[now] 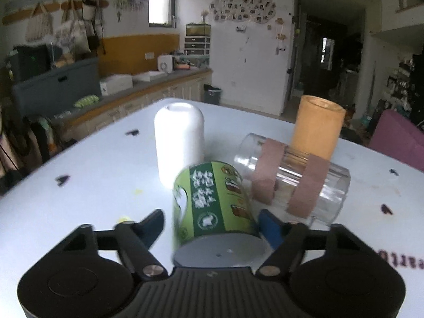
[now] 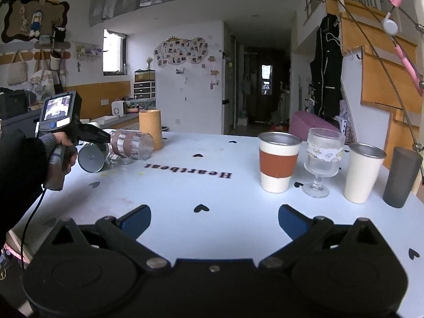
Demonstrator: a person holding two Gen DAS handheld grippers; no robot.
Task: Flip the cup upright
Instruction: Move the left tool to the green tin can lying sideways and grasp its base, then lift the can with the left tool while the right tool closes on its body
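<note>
Left hand-held gripper [image 1: 212,220] spread around the tilted green cup [image 1: 214,204], right finger touching it. Right hand-held gripper [image 2: 214,220] spread over bare bench [image 2: 185,185]. Taped clear glass [image 1: 291,177] lies just beside.

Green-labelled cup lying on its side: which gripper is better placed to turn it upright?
Left. The left gripper already straddles the green-labelled cup; the right gripper hangs open over bare table, far off.

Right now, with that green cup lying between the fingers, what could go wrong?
The green cup lies on its side between the left tool's fingers, which look open with a gap on one side; it might roll or slip when squeezed. The taped clear glass lies right beside it, and the white cup stands just behind, so swinging the green cup upright could knock either.
</note>
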